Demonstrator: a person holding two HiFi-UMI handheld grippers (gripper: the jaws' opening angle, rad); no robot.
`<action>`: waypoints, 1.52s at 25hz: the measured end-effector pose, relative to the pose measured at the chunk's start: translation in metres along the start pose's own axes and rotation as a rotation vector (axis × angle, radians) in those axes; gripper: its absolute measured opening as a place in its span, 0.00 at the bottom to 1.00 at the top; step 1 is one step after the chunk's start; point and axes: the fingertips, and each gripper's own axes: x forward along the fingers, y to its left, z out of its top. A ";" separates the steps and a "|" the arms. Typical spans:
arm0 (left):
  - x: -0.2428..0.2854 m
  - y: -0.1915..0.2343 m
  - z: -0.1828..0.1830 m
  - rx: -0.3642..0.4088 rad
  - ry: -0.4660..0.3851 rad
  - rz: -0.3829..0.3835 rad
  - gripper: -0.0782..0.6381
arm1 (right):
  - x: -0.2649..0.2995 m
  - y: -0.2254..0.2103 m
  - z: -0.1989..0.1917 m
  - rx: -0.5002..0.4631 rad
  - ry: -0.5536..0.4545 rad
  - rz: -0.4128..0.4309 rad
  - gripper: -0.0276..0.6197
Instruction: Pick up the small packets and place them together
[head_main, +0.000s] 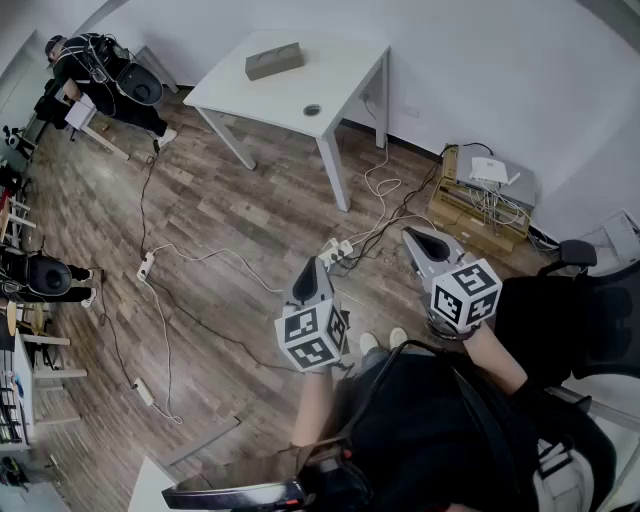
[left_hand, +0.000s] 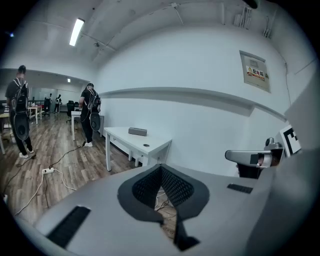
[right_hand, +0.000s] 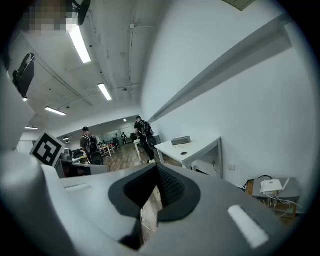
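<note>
No small packets show in any view. My left gripper (head_main: 311, 268) and right gripper (head_main: 410, 235) are held side by side above the wooden floor, both shut with nothing between the jaws. They point toward a white table (head_main: 340, 75) by the wall, well short of it. On that table lie a grey box (head_main: 274, 60) and a round hole (head_main: 312, 109). The left gripper view shows the left gripper (left_hand: 161, 168) with its jaws together, the table (left_hand: 150, 145) and the grey box (left_hand: 137, 131) beyond. The right gripper (right_hand: 156, 169) also has its jaws together, with the table (right_hand: 197, 146) ahead.
White cables and power strips (head_main: 145, 266) trail across the floor (head_main: 230, 210). A cardboard box with a router (head_main: 487, 195) sits by the right wall. A black office chair (head_main: 585, 320) stands at my right. A person (head_main: 95, 70) stands far left; two persons (left_hand: 90, 107) show in the gripper views.
</note>
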 end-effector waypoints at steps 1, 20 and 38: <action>0.000 0.001 0.001 -0.004 -0.006 0.002 0.10 | 0.001 0.000 0.000 0.000 0.002 0.001 0.03; -0.009 0.037 -0.005 -0.046 -0.007 0.081 0.10 | 0.012 -0.007 -0.003 0.033 -0.010 -0.012 0.04; -0.004 0.151 -0.007 -0.128 -0.014 0.199 0.10 | 0.098 0.020 -0.001 -0.022 -0.030 -0.012 0.04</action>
